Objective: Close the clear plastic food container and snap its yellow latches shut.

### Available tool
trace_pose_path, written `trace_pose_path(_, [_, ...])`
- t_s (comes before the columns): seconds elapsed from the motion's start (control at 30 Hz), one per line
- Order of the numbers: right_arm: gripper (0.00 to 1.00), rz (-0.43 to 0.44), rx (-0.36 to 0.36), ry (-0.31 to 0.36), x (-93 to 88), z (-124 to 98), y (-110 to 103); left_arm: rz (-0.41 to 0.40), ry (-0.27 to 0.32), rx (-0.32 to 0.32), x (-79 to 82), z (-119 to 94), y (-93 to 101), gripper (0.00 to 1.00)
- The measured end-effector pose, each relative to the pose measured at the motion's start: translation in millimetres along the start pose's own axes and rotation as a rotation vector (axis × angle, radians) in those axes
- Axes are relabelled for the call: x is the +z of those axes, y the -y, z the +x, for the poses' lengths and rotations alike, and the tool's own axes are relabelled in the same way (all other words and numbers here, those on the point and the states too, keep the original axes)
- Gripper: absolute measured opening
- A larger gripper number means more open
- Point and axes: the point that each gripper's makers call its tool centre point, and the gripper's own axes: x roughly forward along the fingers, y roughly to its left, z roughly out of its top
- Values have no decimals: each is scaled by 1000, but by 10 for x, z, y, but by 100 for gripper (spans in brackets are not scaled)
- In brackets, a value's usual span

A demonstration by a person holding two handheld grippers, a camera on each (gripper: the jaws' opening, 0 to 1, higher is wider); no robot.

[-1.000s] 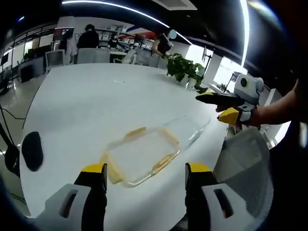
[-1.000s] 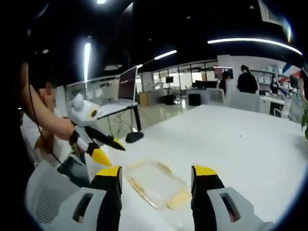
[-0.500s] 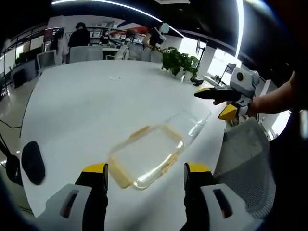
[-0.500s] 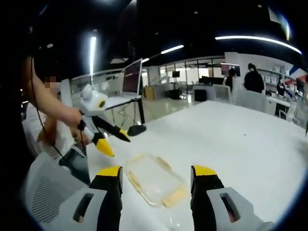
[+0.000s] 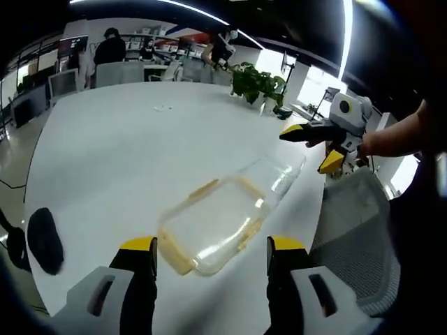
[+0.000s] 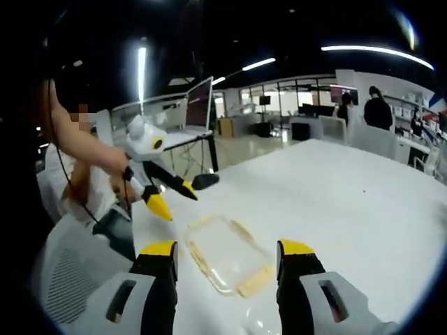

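Note:
A clear plastic food container with yellow latches lies flat on the white table, near its edge. A clear part reaches out from its far right side. My left gripper hovers open just before it, nothing between its yellow-tipped fingers. The right gripper shows at the right, open and held off the table beyond the clear part. In the right gripper view the container lies straight ahead of my open right gripper. The left gripper is open above the container's left end.
A black oval object lies at the table's left edge. A potted plant stands at the far side. A grey mesh chair is by the table edge. A monitor and desks stand behind, with people far off.
Both views have drifted slightly closer to the container. In the right gripper view the left gripper has come nearer to it. The container has stayed put on the table.

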Motion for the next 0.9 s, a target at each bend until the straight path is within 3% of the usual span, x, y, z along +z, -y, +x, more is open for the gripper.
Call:
trace_pose_path(0.07, [55, -32, 7, -21, -33, 9, -12, 7, -6, 2, 3, 6, -14, 63])
trace_pose_path(0.9, [49, -73, 66, -128, -224, 89, 91, 63, -83, -31, -74, 57, -164, 63])
